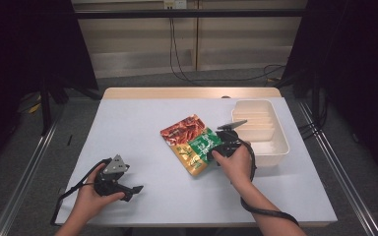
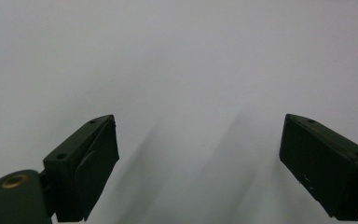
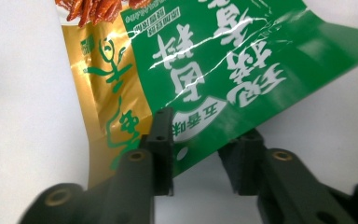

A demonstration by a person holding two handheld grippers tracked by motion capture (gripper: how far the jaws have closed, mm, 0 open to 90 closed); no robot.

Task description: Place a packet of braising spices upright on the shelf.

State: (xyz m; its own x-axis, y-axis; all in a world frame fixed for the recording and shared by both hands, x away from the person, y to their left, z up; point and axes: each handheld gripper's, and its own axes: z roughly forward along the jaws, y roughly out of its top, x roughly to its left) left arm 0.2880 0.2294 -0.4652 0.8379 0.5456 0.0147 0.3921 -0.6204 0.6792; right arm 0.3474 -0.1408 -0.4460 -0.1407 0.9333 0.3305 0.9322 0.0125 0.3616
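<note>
Green packet [image 3: 223, 70], white Chinese lettering, is lying over a gold-red packet [image 1: 183, 132] right of worktop [image 1: 142, 123] centre. Right claw [image 3: 205, 156] is gripping its edge. Cream tray [image 1: 275, 147] is sitting nearby, toward the right edge. Left claw [image 2: 198, 163] is gaping wide, empty.

Both grippers are black: the left gripper [image 1: 128, 189] carries a grey three-cornered plate, and so does the right gripper [image 1: 220, 138]. Black cables loop back from each along the bare forearms. Up close, the blocky fingers [image 2: 324, 163] show small screw holes and brass-coloured pivots.
</note>
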